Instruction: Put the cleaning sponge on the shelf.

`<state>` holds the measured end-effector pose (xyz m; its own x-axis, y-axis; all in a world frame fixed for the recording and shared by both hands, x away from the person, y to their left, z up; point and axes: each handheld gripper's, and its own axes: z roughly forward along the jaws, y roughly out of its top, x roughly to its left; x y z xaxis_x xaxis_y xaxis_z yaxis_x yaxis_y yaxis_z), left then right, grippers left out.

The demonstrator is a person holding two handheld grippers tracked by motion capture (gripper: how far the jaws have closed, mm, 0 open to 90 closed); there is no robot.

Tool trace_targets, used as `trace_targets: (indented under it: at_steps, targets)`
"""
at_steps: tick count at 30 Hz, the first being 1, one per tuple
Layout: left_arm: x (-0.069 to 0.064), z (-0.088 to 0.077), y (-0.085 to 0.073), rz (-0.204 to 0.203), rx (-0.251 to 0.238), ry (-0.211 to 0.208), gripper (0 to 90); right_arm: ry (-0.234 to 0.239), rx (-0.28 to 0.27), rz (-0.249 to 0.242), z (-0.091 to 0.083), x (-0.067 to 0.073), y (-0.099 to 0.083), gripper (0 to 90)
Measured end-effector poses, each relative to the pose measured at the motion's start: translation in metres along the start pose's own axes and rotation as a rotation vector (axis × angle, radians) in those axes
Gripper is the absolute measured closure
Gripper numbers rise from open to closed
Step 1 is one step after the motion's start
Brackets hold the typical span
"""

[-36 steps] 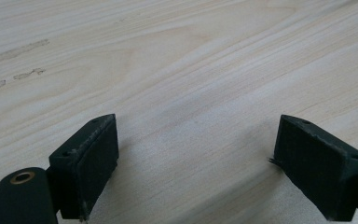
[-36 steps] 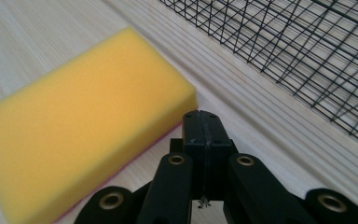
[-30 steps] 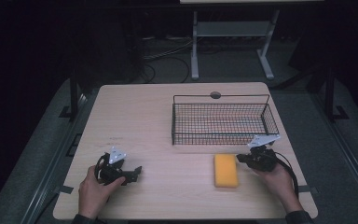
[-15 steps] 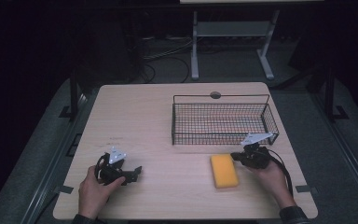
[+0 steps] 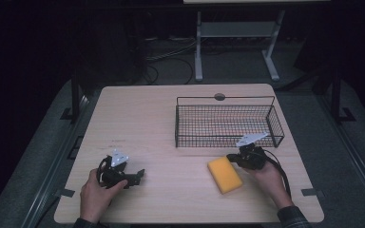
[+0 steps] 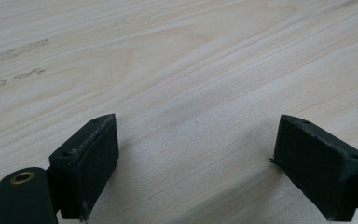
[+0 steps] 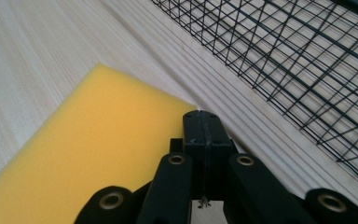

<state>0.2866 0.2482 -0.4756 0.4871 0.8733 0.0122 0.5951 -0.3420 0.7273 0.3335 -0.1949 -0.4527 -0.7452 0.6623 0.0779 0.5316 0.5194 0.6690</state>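
Sponge [image 7: 93,154] corner behind closed right gripper [image 7: 204,122] fingers

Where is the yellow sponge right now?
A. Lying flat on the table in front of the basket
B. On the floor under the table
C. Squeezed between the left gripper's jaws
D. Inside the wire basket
A: the yellow sponge lies flat on the wooden table, on the near side of the wire basket and outside it, with the shut right gripper at its corner.
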Motion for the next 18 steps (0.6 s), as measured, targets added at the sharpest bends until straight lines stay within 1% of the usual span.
trace_targets:
  at_steps: [2,4,6,18]
  targets:
    - [0.000,0.000,0.000,0.000,0.000,0.000,12.9,0.003,-0.001,-0.009,0.001,0.000,0.001,89.9]
    - [0.000,0.000,0.000,0.000,0.000,0.000,12.9,0.006,-0.003,-0.004,0.001,0.001,0.001,89.9]
    - [0.000,0.000,0.000,-0.001,0.000,0.001,12.9,0.010,-0.001,-0.011,0.002,0.002,0.003,89.9]
    - [0.000,0.000,0.000,-0.001,0.000,0.001,12.9,0.041,0.007,-0.040,0.010,0.013,0.013,89.9]
